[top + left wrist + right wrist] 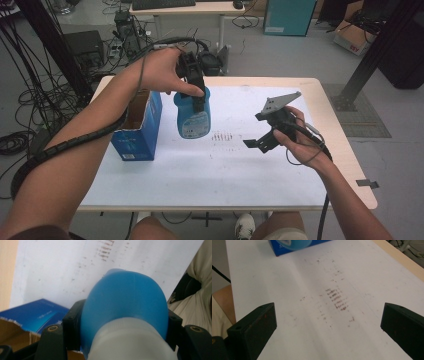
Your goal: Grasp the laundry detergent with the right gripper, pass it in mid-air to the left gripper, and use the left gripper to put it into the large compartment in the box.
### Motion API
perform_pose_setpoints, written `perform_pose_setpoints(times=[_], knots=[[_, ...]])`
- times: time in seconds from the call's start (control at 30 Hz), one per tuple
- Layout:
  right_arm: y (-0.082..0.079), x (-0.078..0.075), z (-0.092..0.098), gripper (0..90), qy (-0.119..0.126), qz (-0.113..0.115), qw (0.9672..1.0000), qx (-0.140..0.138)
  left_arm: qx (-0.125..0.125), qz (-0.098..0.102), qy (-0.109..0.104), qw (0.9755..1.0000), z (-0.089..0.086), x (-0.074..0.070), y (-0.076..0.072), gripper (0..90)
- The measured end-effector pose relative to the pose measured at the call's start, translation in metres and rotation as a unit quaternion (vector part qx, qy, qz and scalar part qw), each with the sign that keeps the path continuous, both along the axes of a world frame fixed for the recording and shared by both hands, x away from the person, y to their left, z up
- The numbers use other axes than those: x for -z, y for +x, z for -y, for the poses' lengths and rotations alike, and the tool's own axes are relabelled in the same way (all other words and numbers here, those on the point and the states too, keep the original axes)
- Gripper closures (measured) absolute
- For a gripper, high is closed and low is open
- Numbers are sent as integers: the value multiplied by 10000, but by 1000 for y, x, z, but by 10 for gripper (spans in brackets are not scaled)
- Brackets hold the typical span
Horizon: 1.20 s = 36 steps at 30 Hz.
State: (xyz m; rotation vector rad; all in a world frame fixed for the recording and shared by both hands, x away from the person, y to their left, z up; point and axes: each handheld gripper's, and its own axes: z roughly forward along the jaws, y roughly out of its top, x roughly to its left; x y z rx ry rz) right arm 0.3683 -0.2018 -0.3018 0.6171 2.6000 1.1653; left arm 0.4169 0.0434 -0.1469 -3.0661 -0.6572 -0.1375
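A blue plastic bottle [192, 119] with a white neck [130, 341] stands upright over the white sheet, just right of an open blue carton [136, 131]. My left gripper [199, 100] comes down from above and is shut on the bottle's [125, 300] upper part, one black jaw on each side. Whether the bottle's base touches the sheet I cannot tell. My right gripper [257, 144] hovers over the sheet's right half, a hand's width from the bottle. Its jaws stand wide open [328, 327] with nothing between them, over bare sheet.
The white sheet [225, 172] covers most of the wooden table [345, 150]. Brown smudges [222, 136] mark the sheet between bottle and right gripper, smudges [337, 300]. The carton [32, 315] has a torn cardboard top. Cables, a desk and boxes lie beyond the far edge.
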Motion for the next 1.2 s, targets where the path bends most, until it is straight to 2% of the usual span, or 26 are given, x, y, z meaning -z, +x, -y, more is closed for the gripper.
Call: perform_pose_setpoints(times=[0.03,0.07,0.17,0.2,0.3,0.43,0.47,0.53,0.57,0.6,0.63,0.7,0.77,0.8,0.83,0.87,0.93,0.97,1.0,1.03,1.1,1.13,1.17,1.2], knots=[[-2,-1,5,3,-45,-4,10000,63,-202,28,-78,9998,-2,-2,0,364],[-3,-2,9,3,-83,-19,9999,120,-239,21,-26,9997,-5,-7,2,364],[-6,-4,18,3,-188,-28,9995,236,-611,50,-111,9981,-14,-18,7,364],[-7,-5,21,3,-219,-41,9994,273,-816,70,-157,9965,-19,-24,10,364],[-9,-6,31,3,-315,-59,9988,360,-1221,152,-275,9920,-29,-38,14,364],[-11,-8,41,3,-371,-97,9981,490,-1789,335,-413,9824,-43,-60,18,364],[-11,-9,44,3,-391,-124,9979,502,-2007,369,-450,9779,-49,-70,20,364],[-11,-10,49,3,-428,-115,9976,537,-2236,405,-484,9726,-56,-79,21,365],[-12,-10,51,3,-448,-123,9975,536,-2295,421,-488,9712,-57,-82,21,365],[-11,-10,52,3,-461,-120,9974,537,-2450,405,-492,9674,-61,-87,22,365],[-12,-10,53,3,-489,-140,9971,567,-2548,448,-471,9648,-64,-91,23,365],[-12,-11,57,3,-538,-145,9966,600,-2823,497,-443,9570,-72,-102,24,365],[-13,-13,59,3,-553,-141,9965,613,-3073,524,-481,9490,-79,-109,25,365],[-13,-13,60,3,-555,-135,9964,624,-3207,562,-528,9440,-85,-114,26,365],[-14,-14,61,3,-550,-131,9963,646,-3305,552,-555,9405,-89,-117,27,365],[-14,-15,63,3,-568,-130,9963,637,-3454,547,-603,9349,-93,-120,28,365],[-15,-17,65,3,-540,-119,9962,671,-3683,534,-649,9259,-105,-126,29,365],[-15,-17,66,3,-521,-110,9963,668,-3824,514,-697,9199,-108,-126,29,365],[-16,-17,66,3,-518,-107,9963,680,-3929,513,-723,9153,-113,-128,30,365],[-16,-17,67,3,-521,-119,9962,690,-4095,502,-757,9078,-119,-128,30,365],[-17,-16,69,3,-528,-115,9963,664,-4271,502,-751,8997,-127,-129,31,365],[-17,-15,69,3,-522,-129,9962,683,-4404,502,-750,8932,-132,-129,32,365],[-17,-14,70,3,-535,-139,9963,665,-4466,491,-719,8905,-136,-129,33,365],[-18,-14,70,3,-537,-139,9962,672,-4557,501,-720,8858,-138,-128,33,365]])
